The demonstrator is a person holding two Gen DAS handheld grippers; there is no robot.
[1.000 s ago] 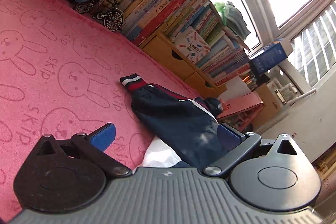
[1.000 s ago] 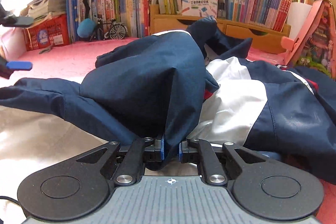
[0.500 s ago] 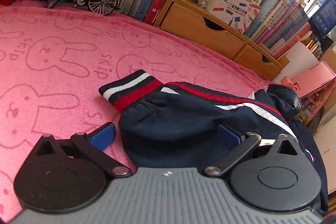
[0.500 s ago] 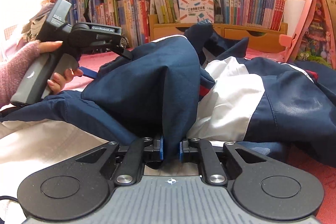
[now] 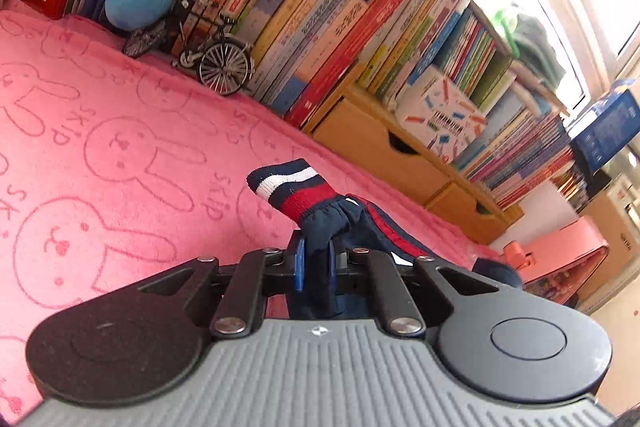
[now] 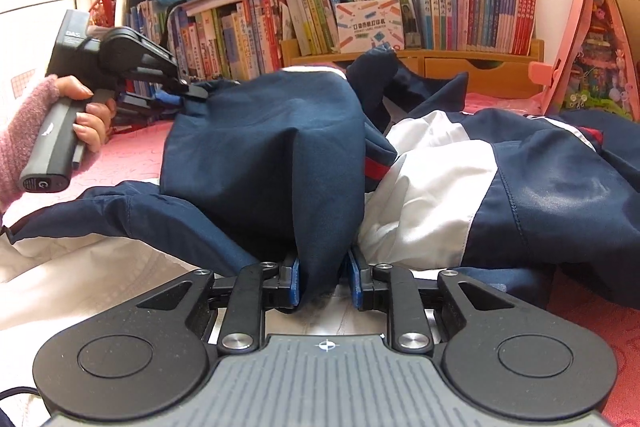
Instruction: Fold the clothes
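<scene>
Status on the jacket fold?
Early. Nothing folded: the jacket lies bunched on the pink blanket. In hand: left gripper clamps the sleeve near the striped cuff; right gripper pinches a body fold. Left: spreading and all folds.

The word "SKIP" is pressed repeatedly into the pink plush rabbit-print blanket (image 5: pixel 120 131), running beside each outlined rabbit. White letters reading "DAS" mark the dark boxy top of the left hand-held gripper unit (image 6: pixel 74 35), seen from the right wrist camera, and a round power-style symbol sits on the butt of its grey handle (image 6: pixel 45 183). The white cardboard box with coloured pencil graphics (image 6: pixel 368 25) on the wooden shelf carries a line of Chinese characters over what may be "POCKET LABEL PRINTER", too small to confirm. Book spines bear Chinese titles, none legible.
</scene>
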